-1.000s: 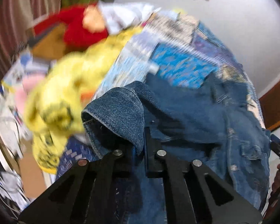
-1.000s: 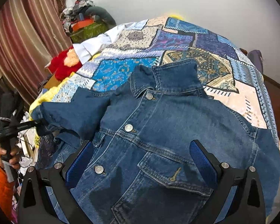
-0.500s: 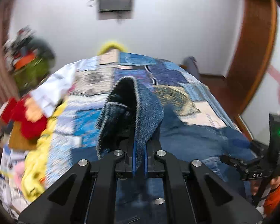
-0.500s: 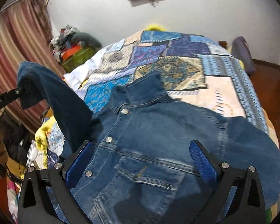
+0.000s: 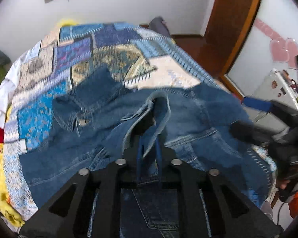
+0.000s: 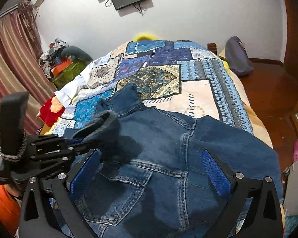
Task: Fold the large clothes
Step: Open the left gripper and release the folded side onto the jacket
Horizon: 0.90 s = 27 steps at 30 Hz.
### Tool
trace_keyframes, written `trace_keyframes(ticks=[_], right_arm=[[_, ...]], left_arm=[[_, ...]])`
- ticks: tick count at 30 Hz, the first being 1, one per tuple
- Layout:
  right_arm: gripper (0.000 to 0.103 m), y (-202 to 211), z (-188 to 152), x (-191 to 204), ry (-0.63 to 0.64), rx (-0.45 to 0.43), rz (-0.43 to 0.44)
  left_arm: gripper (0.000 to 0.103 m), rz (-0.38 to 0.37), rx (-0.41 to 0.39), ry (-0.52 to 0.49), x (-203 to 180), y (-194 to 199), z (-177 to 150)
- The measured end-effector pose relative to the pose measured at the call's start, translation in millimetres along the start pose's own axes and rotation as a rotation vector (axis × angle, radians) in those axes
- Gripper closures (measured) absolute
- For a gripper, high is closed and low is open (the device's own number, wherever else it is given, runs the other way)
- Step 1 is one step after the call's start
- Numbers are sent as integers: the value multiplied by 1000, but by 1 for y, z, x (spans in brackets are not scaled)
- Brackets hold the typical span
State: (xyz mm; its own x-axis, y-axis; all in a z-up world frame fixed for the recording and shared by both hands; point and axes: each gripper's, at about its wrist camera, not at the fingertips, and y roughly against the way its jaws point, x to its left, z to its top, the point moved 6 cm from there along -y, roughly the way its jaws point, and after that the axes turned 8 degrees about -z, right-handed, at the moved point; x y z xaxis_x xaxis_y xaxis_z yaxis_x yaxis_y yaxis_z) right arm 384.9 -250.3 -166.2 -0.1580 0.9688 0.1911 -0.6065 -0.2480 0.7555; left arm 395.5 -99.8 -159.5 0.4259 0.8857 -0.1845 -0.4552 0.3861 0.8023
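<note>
The denim jacket (image 6: pixel 168 158) lies on the patchwork bedspread (image 6: pixel 198 91), at the near edge of the bed, collar toward the headboard.

Left side: the left gripper (image 5: pixel 149 148) has its jaws pressed together on the sleeve cuff (image 5: pixel 159 109), which is raised above the jacket body. In the right wrist view the same gripper (image 6: pixel 85 140) holds the sleeve (image 6: pixel 103 127) over the left front panel. The step in hand appears to be folding this sleeve inward. The cuff should be carried across the chest toward the jacket's centre line, then lowered flat before the jaws part, so that the denim does not bunch under itself. The sleeve should lie square to the side seam.

Right side: the right gripper (image 6: pixel 149 172) hovers over the lower jacket with jaws spread wide, gripping nothing. It could press the body down to stop the stiff denim dragging across the bedspread.
</note>
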Motion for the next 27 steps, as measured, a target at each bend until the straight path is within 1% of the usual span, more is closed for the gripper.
trace_keyframes(ticks=[1, 2, 3, 4, 5, 6, 8, 11, 15, 18, 19, 23, 26, 27], right_arm=[[1, -1, 0, 1, -1, 2, 2], [1, -2, 1, 3, -1, 5, 6], [1, -4, 1, 6, -1, 8, 12], [1, -6, 1, 10, 0, 11, 19], [1, -9, 2, 15, 3, 15, 28], [1, -12, 2, 21, 9, 20, 40], [1, -21, 2, 31, 14, 38, 58], [1, -40, 1, 45, 6, 90, 79], [1, -64, 1, 65, -32, 165, 120], [1, -76, 11, 74, -65, 163, 92], [1, -79, 17, 76, -74, 154, 78], [1, -94, 41, 82, -95, 138, 15], [1, -113, 46, 80, -83, 176, -39], [1, -121, 43, 78, -62, 198, -76]], left_arm=[[74, 5, -29, -8, 1, 11, 4], [58, 16, -65, -9, 3, 24, 8], [50, 28, -102, -6, 7, 33, 12], [39, 42, -140, 2, 14, 45, 14], [37, 61, -172, 11, 24, 56, 15], [37, 89, -192, 18, 36, 66, 13], [35, 152, -199, 30, 61, 77, 6], [35, 239, -179, 85, 107, 84, -17], [35, 307, -93, 180, 166, 70, -67], [35, 345, 9, 199, 194, 45, -108], [35, 352, 43, 201, 201, 35, -123], [35, 332, 120, 213, 211, 7, -158], [35, 299, 122, 200, 203, -2, -168], [35, 285, 118, 189, 198, -3, -170]])
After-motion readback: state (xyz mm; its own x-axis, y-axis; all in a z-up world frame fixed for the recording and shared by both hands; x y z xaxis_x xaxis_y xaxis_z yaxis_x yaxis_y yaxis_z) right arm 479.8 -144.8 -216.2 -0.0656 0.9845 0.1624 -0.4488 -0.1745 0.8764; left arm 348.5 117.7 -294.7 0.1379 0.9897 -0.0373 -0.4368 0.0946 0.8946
